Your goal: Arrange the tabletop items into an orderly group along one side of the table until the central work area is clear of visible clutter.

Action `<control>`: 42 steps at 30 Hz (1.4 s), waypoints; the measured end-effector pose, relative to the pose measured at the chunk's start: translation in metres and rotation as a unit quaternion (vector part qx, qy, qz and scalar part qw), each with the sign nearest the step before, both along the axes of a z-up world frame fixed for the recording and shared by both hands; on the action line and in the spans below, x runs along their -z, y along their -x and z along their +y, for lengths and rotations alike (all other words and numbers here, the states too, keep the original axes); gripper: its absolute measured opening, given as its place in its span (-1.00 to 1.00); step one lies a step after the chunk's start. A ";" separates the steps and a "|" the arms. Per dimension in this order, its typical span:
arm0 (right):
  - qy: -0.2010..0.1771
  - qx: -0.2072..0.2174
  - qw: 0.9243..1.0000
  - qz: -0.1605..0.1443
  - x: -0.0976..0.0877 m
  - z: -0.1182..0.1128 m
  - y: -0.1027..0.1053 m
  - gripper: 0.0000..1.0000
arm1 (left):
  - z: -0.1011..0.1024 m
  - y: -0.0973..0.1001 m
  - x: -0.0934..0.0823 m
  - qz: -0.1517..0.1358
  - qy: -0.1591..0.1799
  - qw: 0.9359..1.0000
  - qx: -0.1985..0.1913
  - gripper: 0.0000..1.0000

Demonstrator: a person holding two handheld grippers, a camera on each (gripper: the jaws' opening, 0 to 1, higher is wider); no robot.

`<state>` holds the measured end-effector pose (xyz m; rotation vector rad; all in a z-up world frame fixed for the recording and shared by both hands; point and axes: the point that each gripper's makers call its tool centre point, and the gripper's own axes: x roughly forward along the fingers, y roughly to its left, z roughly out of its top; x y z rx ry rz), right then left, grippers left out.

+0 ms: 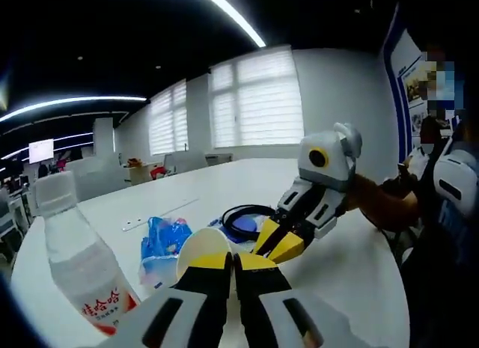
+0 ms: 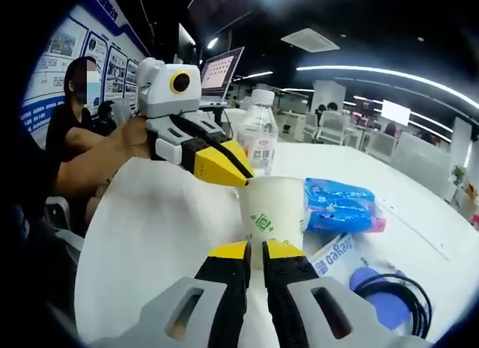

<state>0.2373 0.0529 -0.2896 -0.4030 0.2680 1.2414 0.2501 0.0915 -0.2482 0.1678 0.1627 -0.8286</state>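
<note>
Left gripper (image 1: pixel 233 260): fingers drawn together, nothing between them. Just beyond the tips, slightly left, lies the white paper cup (image 1: pixel 200 251), its mouth turned toward this view.

Right gripper (image 2: pixel 254 249): fingers likewise closed and empty; the same cup (image 2: pixel 271 210), green-printed, lies straight ahead, apparently touching the tips.

Both grippers face each other across the cup, about equally near.

Beyond: blue plastic tissue packet (image 2: pixel 340 206), clear plastic water bottle (image 2: pixel 258 142), black coiled cable (image 2: pixel 393 295), all on the white bench (image 2: pixel 150 236).

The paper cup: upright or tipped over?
Upright. In the right gripper view the cup stands on its base on the table, rim up.
</note>
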 end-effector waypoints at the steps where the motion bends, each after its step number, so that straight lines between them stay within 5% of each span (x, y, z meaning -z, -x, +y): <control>1: 0.000 0.000 1.000 0.000 0.000 0.000 0.000 -0.94 | 0.000 0.000 0.000 0.000 -0.001 1.000 0.001 -1.00; 21: 0.021 0.002 1.000 0.009 0.010 0.005 -0.004 -0.96 | -0.023 0.003 0.002 0.007 -0.052 0.998 0.023 -0.93; 42: 0.013 0.010 1.000 0.010 0.009 -0.003 -0.006 -0.95 | -0.021 0.003 0.004 0.010 -0.046 0.999 0.015 -0.92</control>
